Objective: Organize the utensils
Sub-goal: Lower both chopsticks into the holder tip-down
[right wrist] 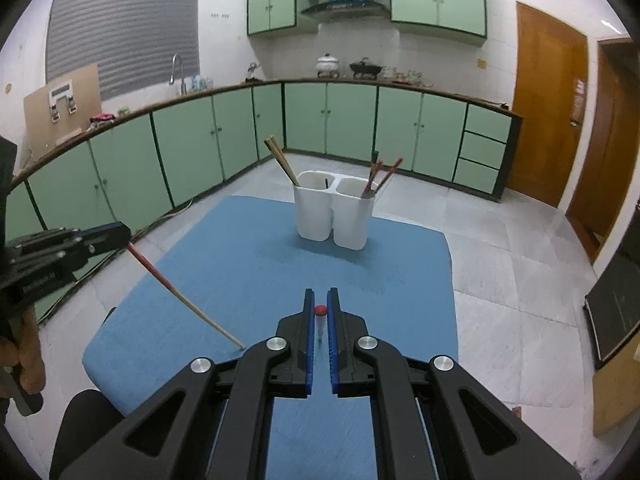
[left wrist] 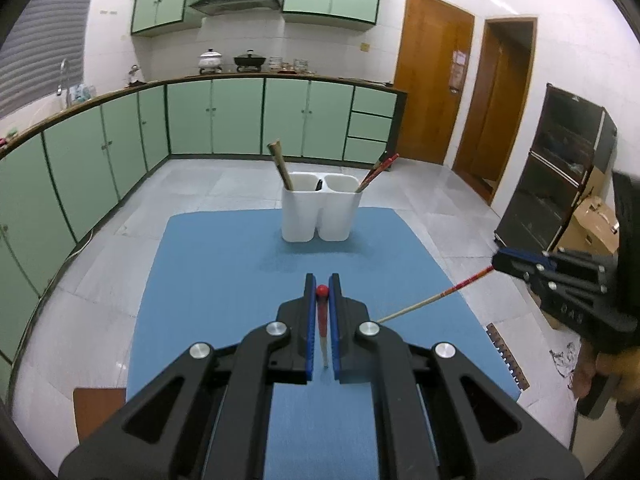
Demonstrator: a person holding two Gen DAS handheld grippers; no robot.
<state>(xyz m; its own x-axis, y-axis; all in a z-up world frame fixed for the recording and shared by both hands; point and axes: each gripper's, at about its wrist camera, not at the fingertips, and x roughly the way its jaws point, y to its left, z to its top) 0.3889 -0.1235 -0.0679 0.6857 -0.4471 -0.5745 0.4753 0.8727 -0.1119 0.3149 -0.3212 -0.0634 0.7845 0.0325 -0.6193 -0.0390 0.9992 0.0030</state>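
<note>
The left gripper (left wrist: 323, 280) is closed on a red-topped wooden chopstick (left wrist: 322, 320), which stands between the blue pads (left wrist: 308, 320) with its round red end up and its pale tip pointing down toward the blue cloth-covered table (left wrist: 208, 280). The right gripper (right wrist: 319, 294) likewise grips a second red-topped wooden chopstick (right wrist: 319, 322) between its own blue pads.

In the left wrist view the right gripper shows at the right edge, its chopstick slanting down and left with the pale tip over the table's right side. In the right wrist view the left gripper (right wrist: 120, 234) shows at the left edge, and its chopstick slants down and right with the tip near the table's front.

The white plastic two-compartment utensil holder (left wrist: 320, 216) stands upright on the far part of the table, ahead of both grippers and well apart from them. Brown wooden chopsticks (left wrist: 280, 164) lean out of its left compartment, and dark red chopsticks (left wrist: 378, 170) lean out of its right compartment.
</note>
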